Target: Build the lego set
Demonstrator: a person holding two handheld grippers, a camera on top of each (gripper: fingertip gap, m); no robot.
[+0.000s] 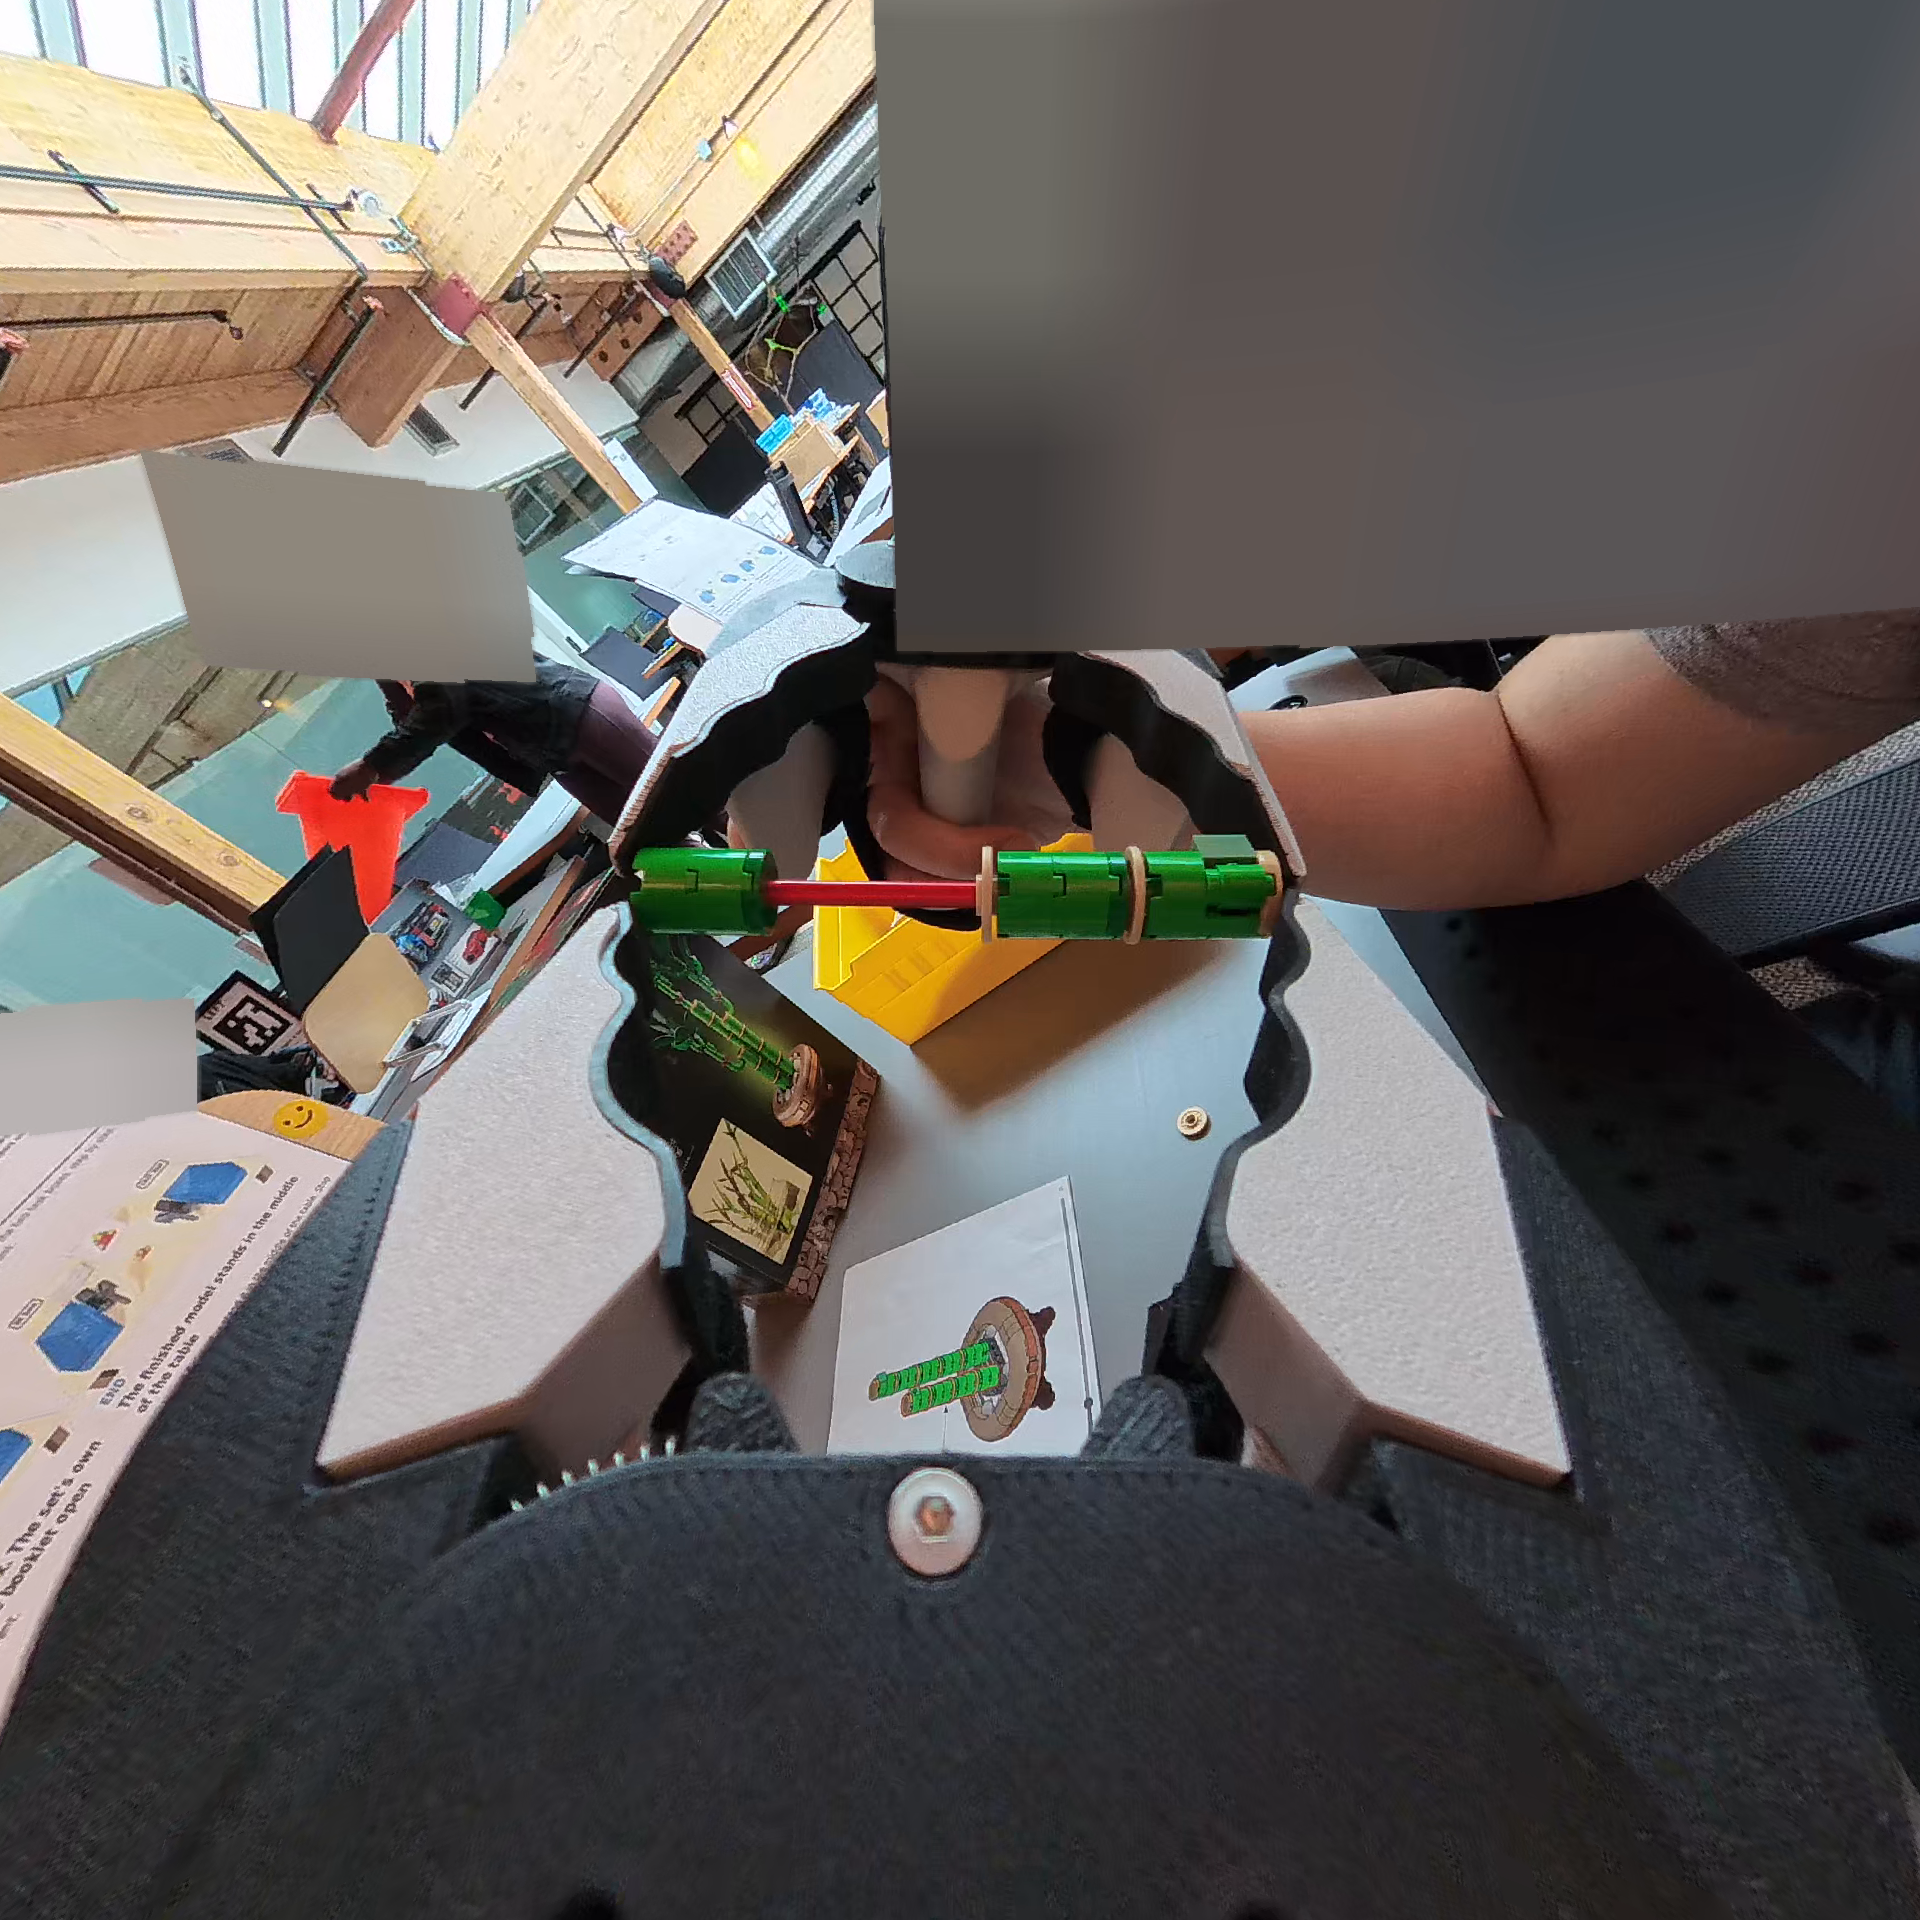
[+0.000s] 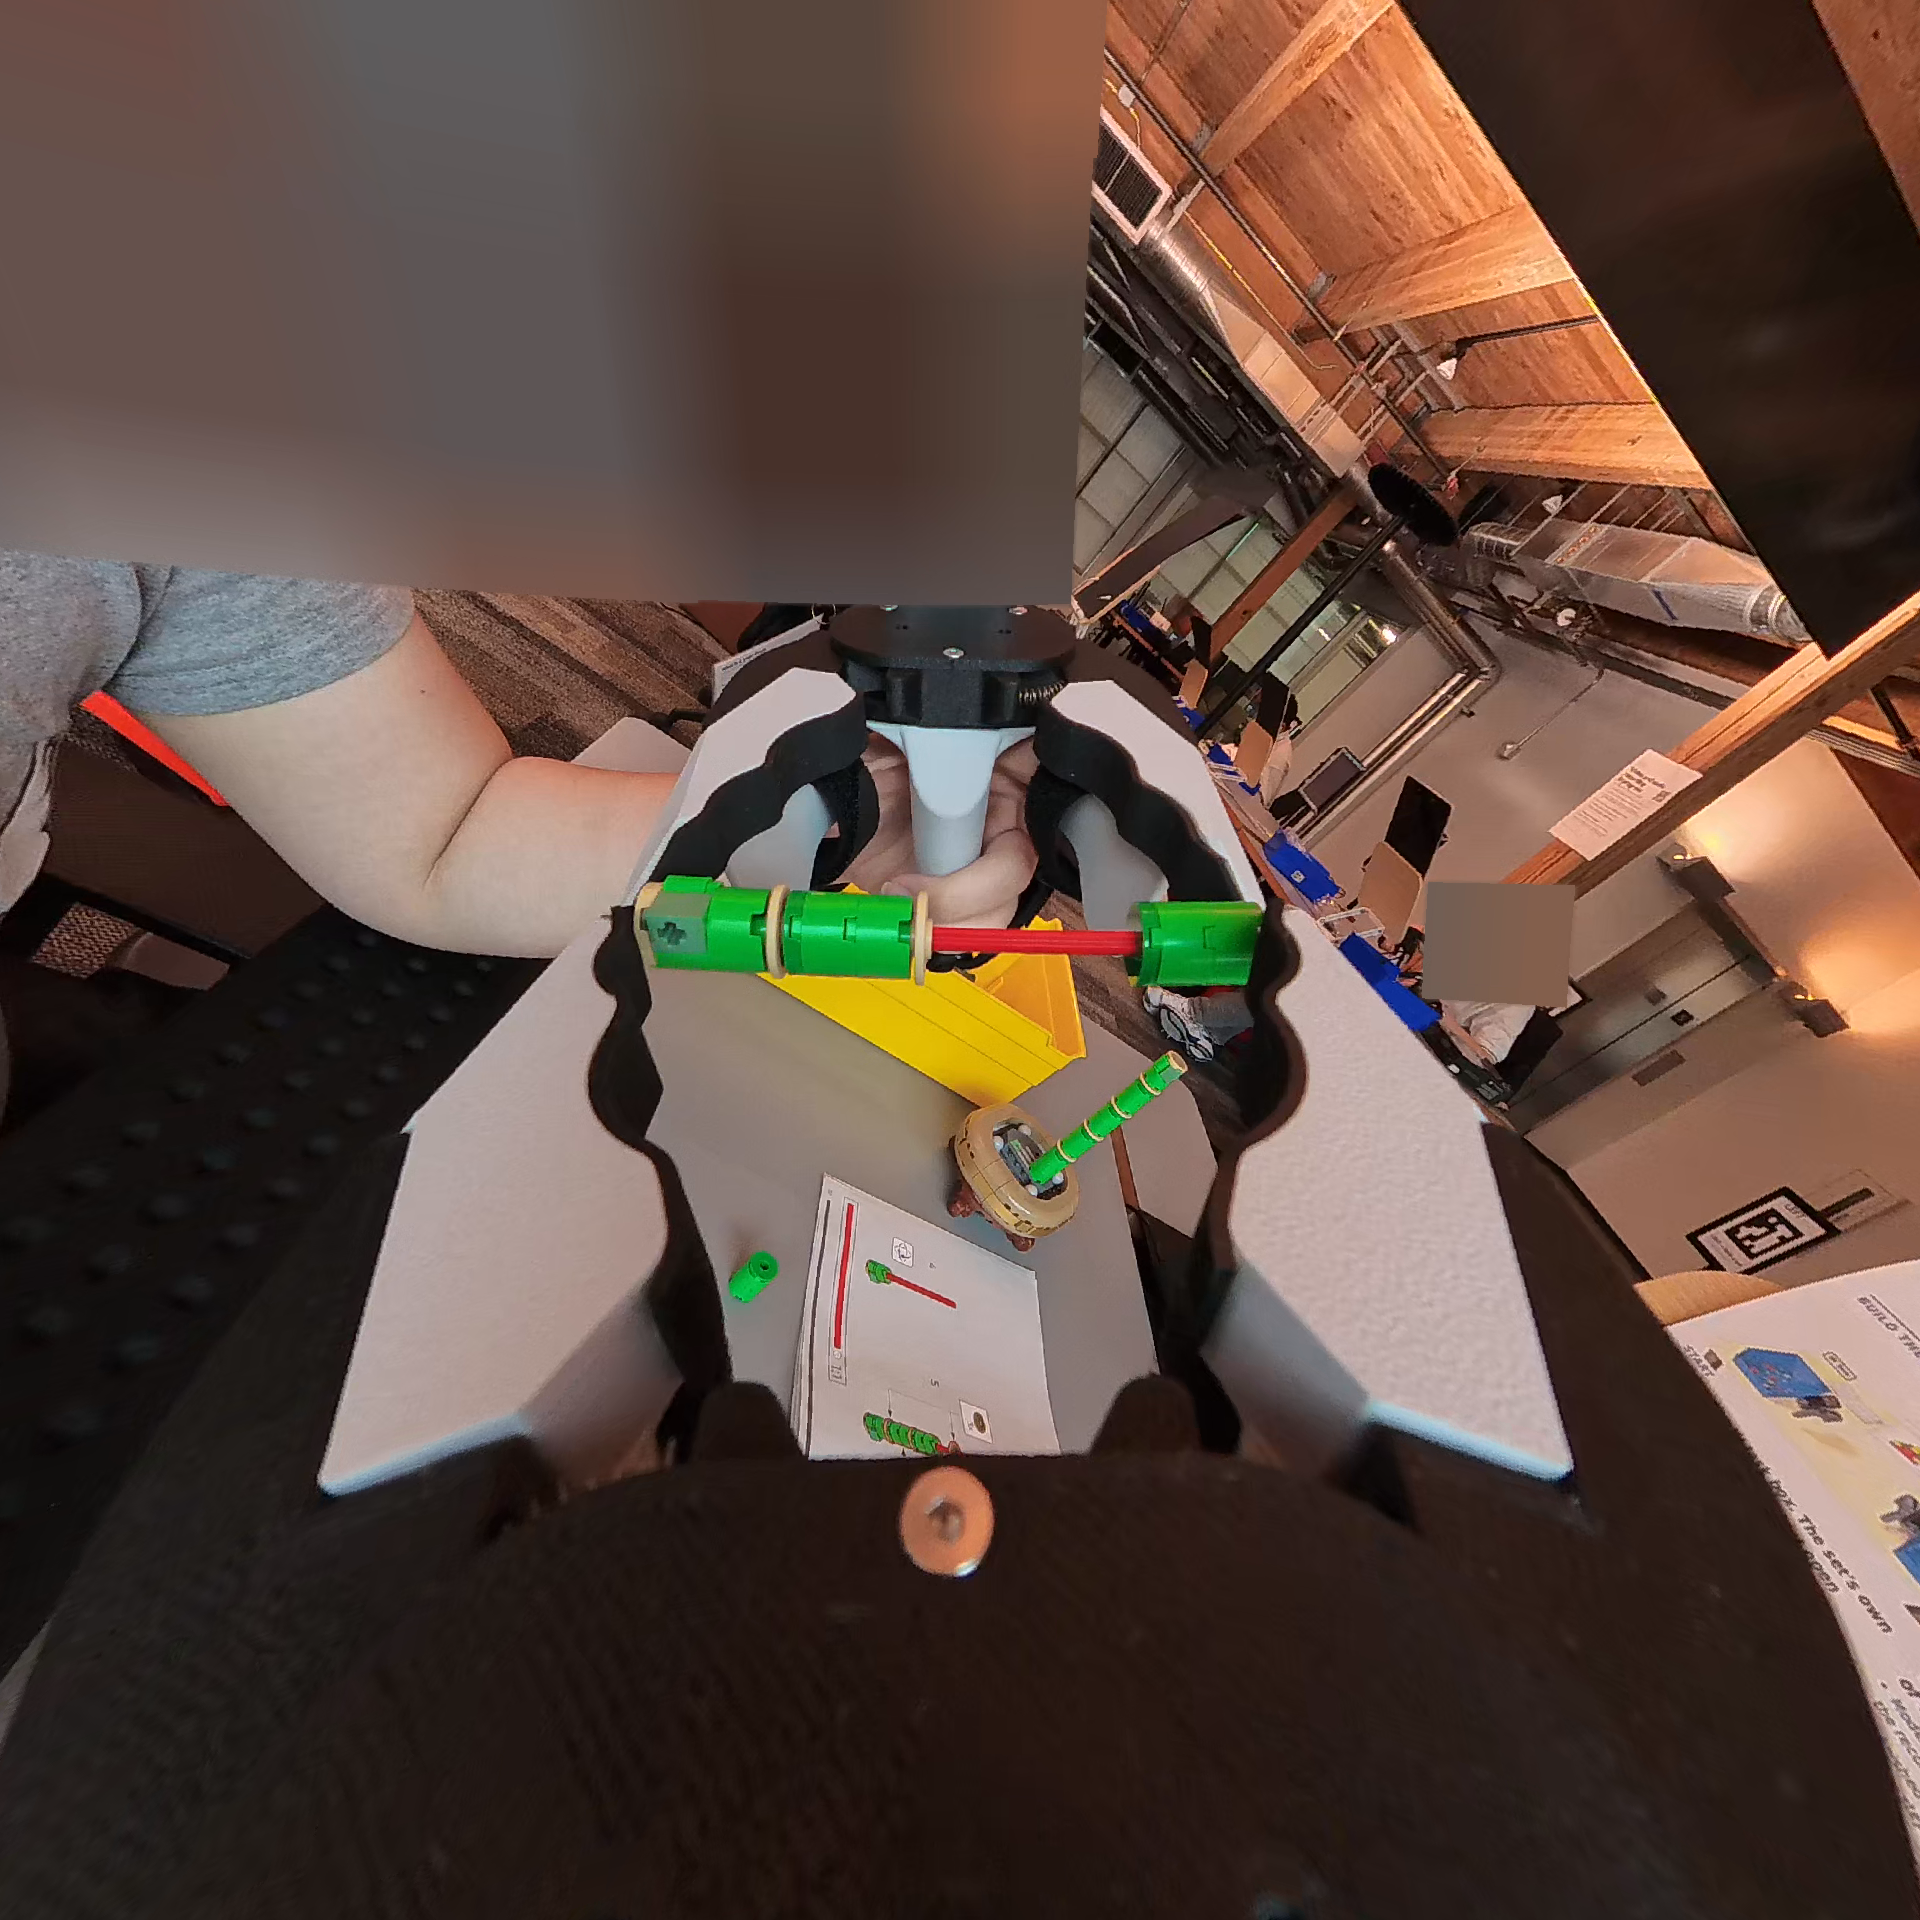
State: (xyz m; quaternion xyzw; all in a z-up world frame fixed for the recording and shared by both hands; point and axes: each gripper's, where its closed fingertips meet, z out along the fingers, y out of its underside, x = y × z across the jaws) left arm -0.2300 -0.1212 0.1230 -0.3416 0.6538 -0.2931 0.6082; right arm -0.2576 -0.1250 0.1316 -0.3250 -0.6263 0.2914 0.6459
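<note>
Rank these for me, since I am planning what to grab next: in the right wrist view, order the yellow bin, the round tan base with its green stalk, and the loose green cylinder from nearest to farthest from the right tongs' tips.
1. Yellow bin, just below the right tongs.
2. Round tan base, lower, toward the right.
3. Loose green cylinder, lowest, on the left.

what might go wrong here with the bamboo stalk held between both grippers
1. The single green segment sits apart from the stacked segments on a thin red axle; squeezing the ends off-line may bend it or pop it loose.
2. The stalk seems pinched only at its ends between the left gripper and right gripper; a slip could drop it toward the yellow bin or the table.
</note>
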